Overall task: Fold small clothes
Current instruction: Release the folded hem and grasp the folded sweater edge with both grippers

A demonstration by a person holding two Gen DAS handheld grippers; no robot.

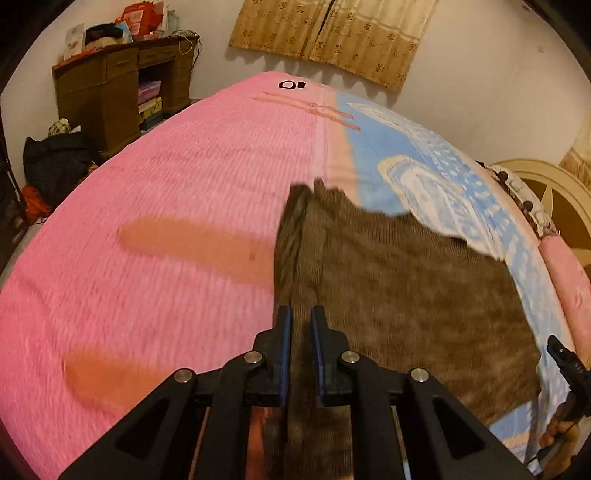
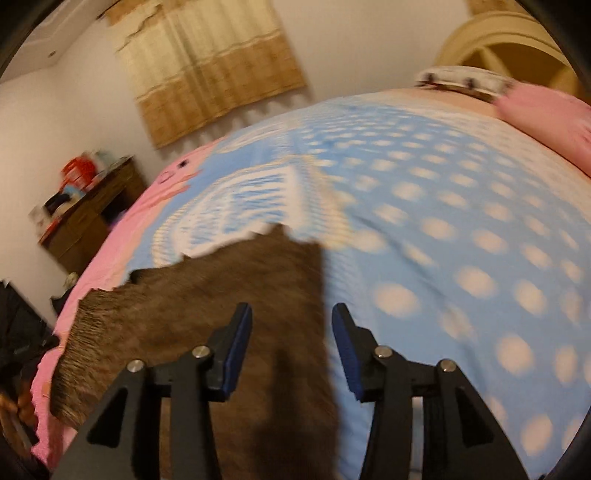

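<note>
A small brown ribbed garment (image 1: 399, 288) lies spread on the pink and blue bedspread (image 1: 166, 229). My left gripper (image 1: 301, 325) is shut on the garment's left edge, and a strip of the cloth runs up between its jaws. In the right wrist view the same garment (image 2: 229, 295) lies at lower left. My right gripper (image 2: 291, 325) is open over the garment's right edge, with nothing held. The right gripper also shows at the far right of the left wrist view (image 1: 569, 365). Both views are blurred.
A brown wooden desk (image 1: 122, 85) with clutter on top stands by the wall at the far left. Dark bags (image 1: 55, 162) sit on the floor beside it. A pink pillow (image 2: 550, 118) and the headboard (image 1: 554, 199) are at the right. Curtains (image 1: 332, 33) hang behind.
</note>
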